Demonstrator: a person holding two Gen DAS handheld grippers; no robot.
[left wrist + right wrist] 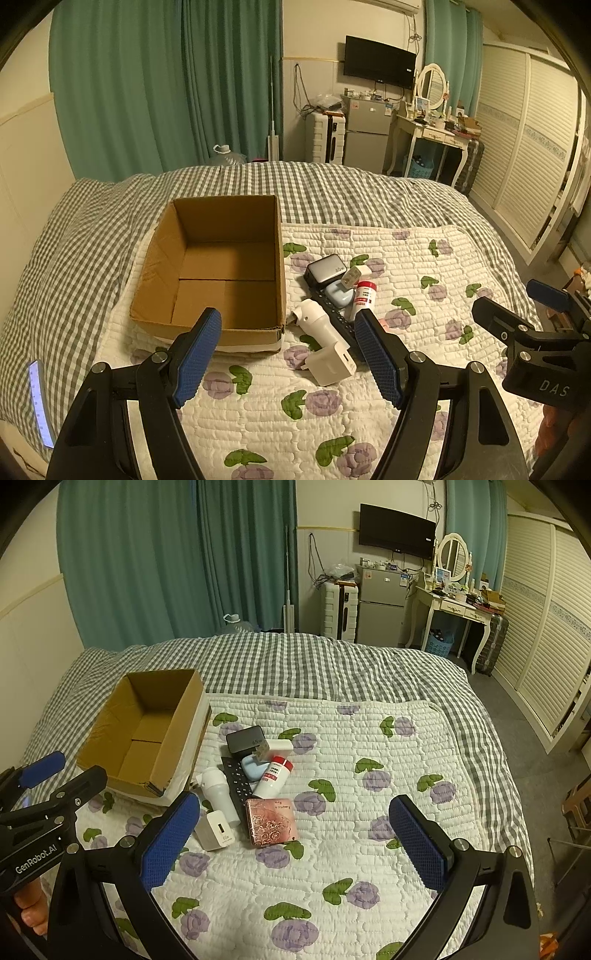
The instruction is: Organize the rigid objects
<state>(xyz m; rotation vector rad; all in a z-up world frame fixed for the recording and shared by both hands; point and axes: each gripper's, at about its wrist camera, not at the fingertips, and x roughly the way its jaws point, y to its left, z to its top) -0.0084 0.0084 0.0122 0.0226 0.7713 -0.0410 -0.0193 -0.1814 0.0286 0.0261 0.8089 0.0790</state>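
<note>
Left wrist view: the left hand-held gripper (290,328) hangs over the floral quilt (413,369) on the bed, its blue pads spread wide and holding nothing. Beyond its left finger, an open cardboard box (212,266) sits empty on the quilt. Just right of the box lies a cluster of small items: a white bottle (316,319) on its side touching a black keyboard (338,321), a white charger cube (330,362) nearest the camera, a black charger (325,269) at the far end, a light blue case (340,293), and a red-capped tube (364,295). The right hand-held gripper (517,317) shows at the right edge.

Right wrist view: the right hand-held gripper (295,830) is likewise wide open and empty, hovering above the quilt (369,849). The cardboard box (147,731) stands to the left, with the cluster between it and the middle of the quilt. A pink rose-patterned case (271,821) lies at the near end, beside the white charger cube (214,829) and touching the keyboard (238,781). The white bottle (219,790), blue case (253,768), red-capped tube (273,777) and black charger (245,738) lie behind. The left hand-held gripper (55,775) shows at the left edge, with fingertips (33,912) of the hand holding it below.
</note>
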